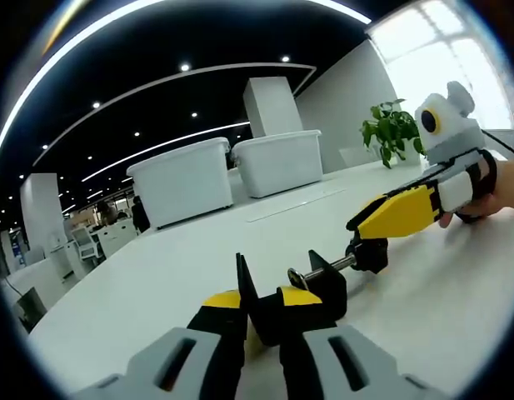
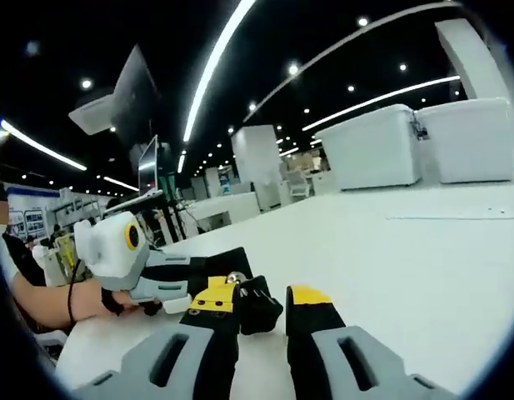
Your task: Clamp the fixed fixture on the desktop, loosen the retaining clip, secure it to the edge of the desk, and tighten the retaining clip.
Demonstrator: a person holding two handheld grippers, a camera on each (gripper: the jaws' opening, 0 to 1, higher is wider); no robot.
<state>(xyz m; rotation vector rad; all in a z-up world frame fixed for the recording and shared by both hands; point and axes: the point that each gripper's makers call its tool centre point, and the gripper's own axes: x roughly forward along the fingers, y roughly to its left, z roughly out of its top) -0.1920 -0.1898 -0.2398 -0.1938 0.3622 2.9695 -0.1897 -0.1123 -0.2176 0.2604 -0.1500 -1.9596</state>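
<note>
Left gripper view is showing the fixture [image 1: 311, 292], a black clamp with a C-shaped body and a silver threaded screw running out to a black knob, lying on the white tabletop [image 1: 198, 267]. The left tongs [image 1: 263, 321] are closing on the clamp's body, which is sitting between their yellow-tipped black fingers [image 1: 219, 312]. The right tongs [image 1: 381, 237], coming in from the right of this view, are reaching the knob end of the screw with a yellow finger just above it; whether they are gripping the knob I cannot tell. A person's hand [image 1: 498, 187] is holding that tool.

Right gripper view is looking along the right tongs [image 2: 257, 312], whose fingers are standing slightly apart, with the black fixture [image 2: 257, 304] lying at the inner side of the left finger, at its tip. The left tongs [image 2: 202, 279] are entering from the left, meeting the clamp.

Farther back on the tabletop, two white bins [image 1: 186, 179] are standing side by side, and a green potted plant [image 1: 391, 129] is sitting near the window.
</note>
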